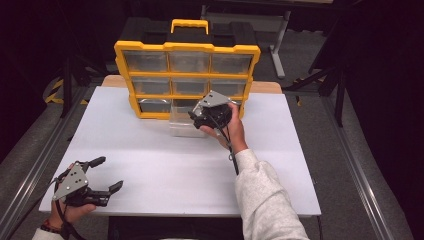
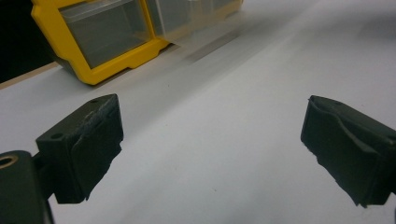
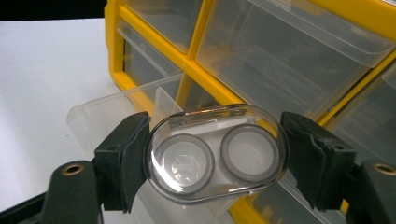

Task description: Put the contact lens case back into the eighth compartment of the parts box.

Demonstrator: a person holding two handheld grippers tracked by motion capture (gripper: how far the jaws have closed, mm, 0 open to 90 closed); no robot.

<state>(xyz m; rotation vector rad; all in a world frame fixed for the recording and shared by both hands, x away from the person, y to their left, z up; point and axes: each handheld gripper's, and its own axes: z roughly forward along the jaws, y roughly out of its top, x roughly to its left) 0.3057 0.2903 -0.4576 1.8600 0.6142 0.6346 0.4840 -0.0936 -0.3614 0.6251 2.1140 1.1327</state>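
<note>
A white table [image 1: 150, 165] carries everything, with dark floor and metal frames around it. At its far edge stands a yellow organiser [image 1: 186, 80] with a black top, a yellow carry handle and three rows of clear drawers. In the high view the middle drawer of the bottom row, a clear drawer [image 1: 182, 125], is pulled out onto the table in front of the organiser; in the right gripper view it [image 3: 102, 116] lies open just below and behind the held thing, with a thin divider standing in it. The organiser's yellow bars and shut drawers rise close behind, so the way forward is walled off by its front.

The right gripper [image 1: 207, 117] hangs over the pulled-out drawer, at the front of the bottom row. Its jaws are clamped on a small clear case [image 3: 215, 153], one pad on each rounded end. The case is an oval capsule with two round grey-rimmed wells side by side; its long axis runs straight across from jaw to jaw, and its broad face with the wells looks back at the gripper's camera. No writing or brand can be read on the case or the organiser.

The left gripper [image 1: 102, 175] rests at the near left corner of the table, well apart from the organiser, its jaws spread wide with only bare table between them [image 2: 210, 135].
</note>
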